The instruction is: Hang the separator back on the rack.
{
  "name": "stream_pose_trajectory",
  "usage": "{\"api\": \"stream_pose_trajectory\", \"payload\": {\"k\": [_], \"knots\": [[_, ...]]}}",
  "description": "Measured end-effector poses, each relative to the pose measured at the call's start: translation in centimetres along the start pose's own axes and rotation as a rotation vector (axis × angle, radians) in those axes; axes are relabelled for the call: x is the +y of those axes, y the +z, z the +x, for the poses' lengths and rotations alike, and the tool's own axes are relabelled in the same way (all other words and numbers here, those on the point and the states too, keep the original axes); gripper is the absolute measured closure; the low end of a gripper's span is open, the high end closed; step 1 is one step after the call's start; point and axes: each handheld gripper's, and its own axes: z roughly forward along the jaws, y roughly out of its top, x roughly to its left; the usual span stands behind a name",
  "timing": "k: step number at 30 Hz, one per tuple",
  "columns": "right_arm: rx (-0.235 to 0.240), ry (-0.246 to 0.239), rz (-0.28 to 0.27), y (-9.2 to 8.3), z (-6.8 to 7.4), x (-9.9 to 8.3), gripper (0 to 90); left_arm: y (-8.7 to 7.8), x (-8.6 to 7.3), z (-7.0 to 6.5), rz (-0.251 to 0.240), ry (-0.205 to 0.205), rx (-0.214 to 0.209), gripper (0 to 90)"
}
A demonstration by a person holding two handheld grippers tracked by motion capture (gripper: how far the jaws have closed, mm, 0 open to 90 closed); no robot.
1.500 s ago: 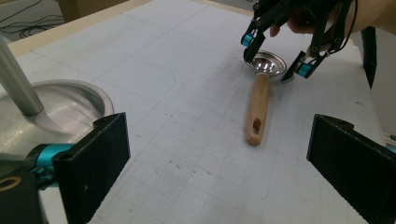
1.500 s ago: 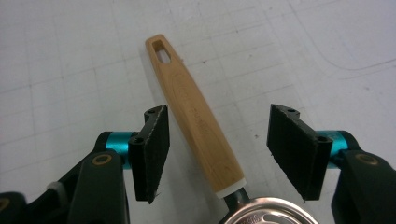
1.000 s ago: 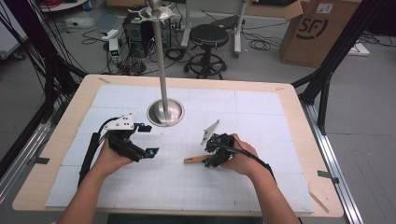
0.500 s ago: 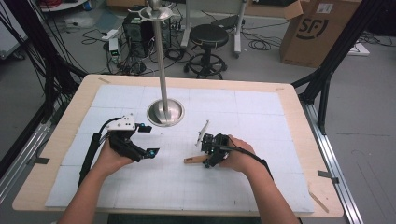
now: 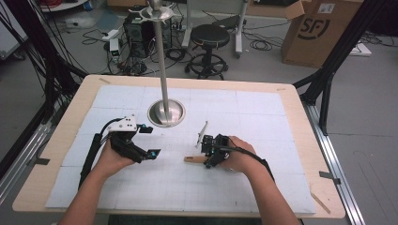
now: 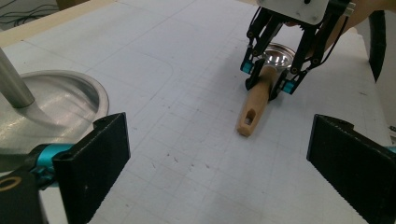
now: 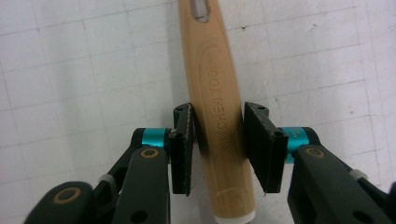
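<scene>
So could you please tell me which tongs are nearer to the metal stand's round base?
Left. The left tongs sit open just beside the round base, toward the person; the right tongs are farther off, closed on the wooden handle.

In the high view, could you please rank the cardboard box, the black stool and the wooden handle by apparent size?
1. Cardboard box, largest, though cut off by the frame.
2. Black stool.
3. Wooden handle, smallest, partly hidden by the right gripper.

"SF" on the cardboard box [image 5: 323, 30]; handle [image 7: 219, 121] lettering illegible.
</scene>
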Motion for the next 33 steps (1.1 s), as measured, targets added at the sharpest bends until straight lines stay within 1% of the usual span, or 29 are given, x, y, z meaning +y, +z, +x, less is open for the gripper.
{"api": "stream_pose_trajectory", "payload": {"k": [6,11,16,17,20,22,24,26,28,30,32,33], "knots": [[-0.002,-0.002,-0.001,0.0,0.1,0.0,65.4,0.0,0.0,0.0,-0.001,-0.001,0.002,6.6],[-0.002,0.001,-0.015,0.0,0.1,-0.2,66.2,0.0,0.0,0.0,0.002,-0.003,0.012,7.1],[-0.001,0.002,-0.014,0.0,0.1,-0.2,67.1,0.0,0.0,0.0,0.002,-0.003,0.010,7.1],[-0.003,-0.004,-0.014,0.0,0.0,-0.1,67.2,0.0,0.0,0.0,0.004,-0.003,0.009,7.1],[0.002,0.005,-0.008,0.0,0.0,-0.1,67.5,0.0,0.0,0.0,0.004,0.000,0.008,7.1],[-0.003,0.020,-0.013,-0.1,-0.1,-0.1,67.7,0.0,0.0,0.0,0.001,-0.003,0.008,7.1],[-0.011,0.037,-0.033,-0.3,-0.3,-0.3,67.6,0.0,0.0,0.0,0.000,-0.005,0.007,7.1],[-0.007,0.053,-0.069,-0.8,-0.5,-0.4,67.6,0.0,0.0,0.0,-0.002,-0.007,0.007,7.1],[0.002,0.068,-0.116,-1.4,-0.7,-0.5,67.6,0.0,0.0,0.0,-0.004,-0.007,0.009,7.1],[0.006,0.072,-0.160,-1.9,-0.7,-0.6,67.6,-0.1,0.0,0.0,-0.004,-0.008,0.007,7.1],[0.005,0.077,-0.193,-2.5,-0.7,-0.6,67.6,-0.1,0.0,0.0,-0.005,-0.007,0.009,7.1],[0.007,0.080,-0.221,-2.9,-0.7,-0.7,67.6,-0.1,0.0,0.0,-0.005,-0.006,0.007,7.1]]}}
